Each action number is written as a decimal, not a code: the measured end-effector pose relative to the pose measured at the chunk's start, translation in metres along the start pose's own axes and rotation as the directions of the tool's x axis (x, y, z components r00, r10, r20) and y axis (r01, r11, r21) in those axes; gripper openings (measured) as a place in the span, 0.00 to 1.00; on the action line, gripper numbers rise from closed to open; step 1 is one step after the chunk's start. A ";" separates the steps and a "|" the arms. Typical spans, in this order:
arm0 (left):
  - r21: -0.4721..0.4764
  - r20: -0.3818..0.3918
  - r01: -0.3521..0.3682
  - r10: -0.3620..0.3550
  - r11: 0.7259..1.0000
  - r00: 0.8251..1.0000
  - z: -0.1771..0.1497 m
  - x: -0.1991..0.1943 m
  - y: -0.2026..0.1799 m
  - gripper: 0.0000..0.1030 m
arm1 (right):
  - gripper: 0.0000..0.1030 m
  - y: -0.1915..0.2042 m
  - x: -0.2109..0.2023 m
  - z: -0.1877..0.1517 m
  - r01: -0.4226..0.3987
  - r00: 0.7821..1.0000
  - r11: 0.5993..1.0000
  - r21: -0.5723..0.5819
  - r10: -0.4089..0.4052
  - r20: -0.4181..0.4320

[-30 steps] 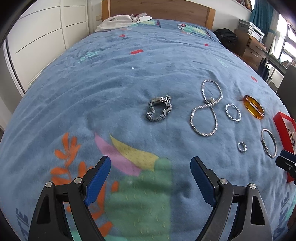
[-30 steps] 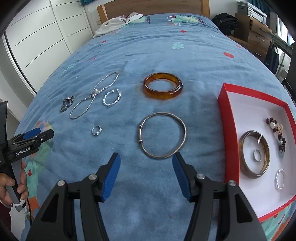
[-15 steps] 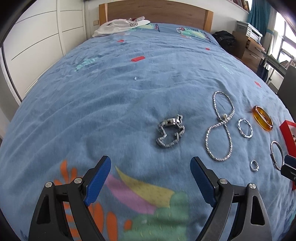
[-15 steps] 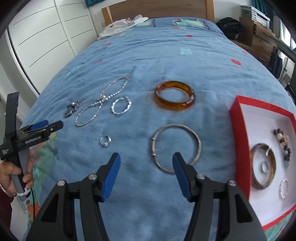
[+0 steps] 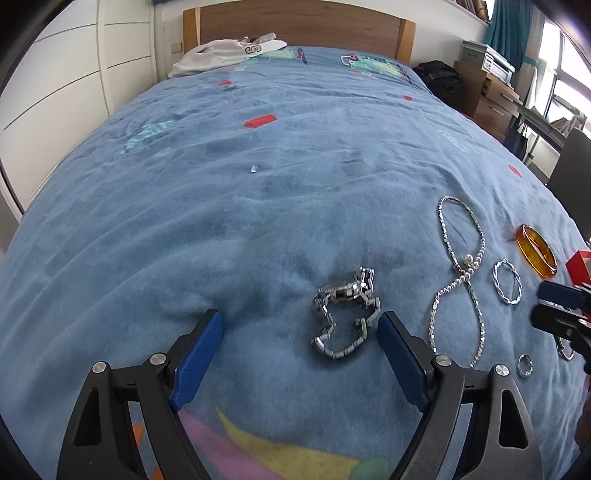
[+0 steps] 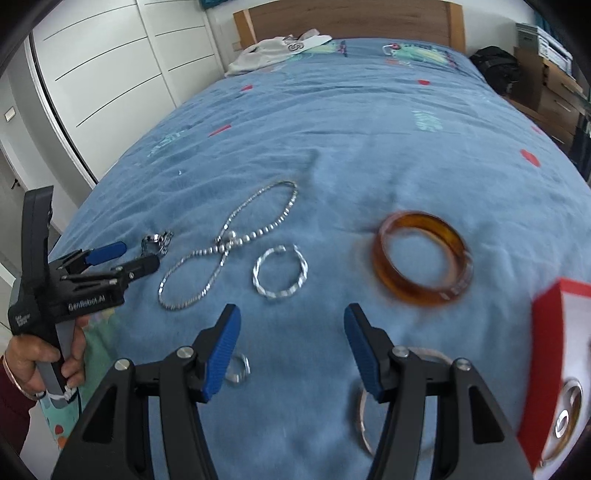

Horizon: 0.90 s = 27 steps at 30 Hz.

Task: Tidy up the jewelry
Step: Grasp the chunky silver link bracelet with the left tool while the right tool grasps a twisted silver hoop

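Jewelry lies on a blue bedspread [image 5: 258, 221]. My left gripper [image 5: 299, 332] is open; a silver link watch [image 5: 345, 317] lies just inside its right finger. My right gripper [image 6: 291, 332] is open and empty, above the bedspread. A twisted silver hoop [image 6: 280, 271] lies just beyond it. A silver chain necklace [image 6: 229, 243], an amber bangle [image 6: 421, 264], a small ring [image 6: 238, 369] and a thin silver bangle [image 6: 364, 424] lie around. A red box [image 6: 550, 347] with several pieces stands at the right.
A white garment [image 5: 225, 53] lies by the wooden headboard [image 5: 295, 26]. White wardrobe doors [image 6: 103, 74] stand on the left. A black bag [image 5: 439, 79] and wooden drawers [image 5: 491, 99] stand at the right of the bed.
My left gripper has moved forward to the watch, which now lies between its fingers. My right gripper has moved forward past the thin silver bangle toward the twisted hoop.
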<state>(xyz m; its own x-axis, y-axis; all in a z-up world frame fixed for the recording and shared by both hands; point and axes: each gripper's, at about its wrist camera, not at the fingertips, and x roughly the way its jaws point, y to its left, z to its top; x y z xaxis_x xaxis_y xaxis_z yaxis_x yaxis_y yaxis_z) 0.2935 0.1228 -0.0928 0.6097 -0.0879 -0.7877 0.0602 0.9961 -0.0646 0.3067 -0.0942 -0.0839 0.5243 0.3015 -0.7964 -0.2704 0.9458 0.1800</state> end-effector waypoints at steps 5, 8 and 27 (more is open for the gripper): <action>0.017 0.010 0.001 -0.002 1.000 1.000 0.003 0.005 -0.004 0.75 | 0.55 0.006 0.022 0.010 -0.006 1.000 1.000 -0.030 0.006 -0.016; 0.032 0.018 0.003 -0.004 0.999 1.000 0.002 0.007 -0.007 0.70 | 0.55 0.009 0.028 0.013 -0.007 1.000 0.999 -0.046 0.007 -0.015; 0.084 0.018 0.050 -0.052 0.995 0.998 0.002 0.004 -0.019 0.16 | 0.37 0.014 0.031 0.010 0.034 0.999 0.996 -0.083 -0.034 0.000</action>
<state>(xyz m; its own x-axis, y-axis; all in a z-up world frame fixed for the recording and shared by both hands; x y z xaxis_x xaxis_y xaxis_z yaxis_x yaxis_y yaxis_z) 0.2965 0.1032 -0.0932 0.6200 -0.1399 -0.7720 0.1574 0.9861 -0.0523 0.3271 -0.0700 -0.1003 0.5332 0.2695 -0.8019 -0.3183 0.9422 0.1049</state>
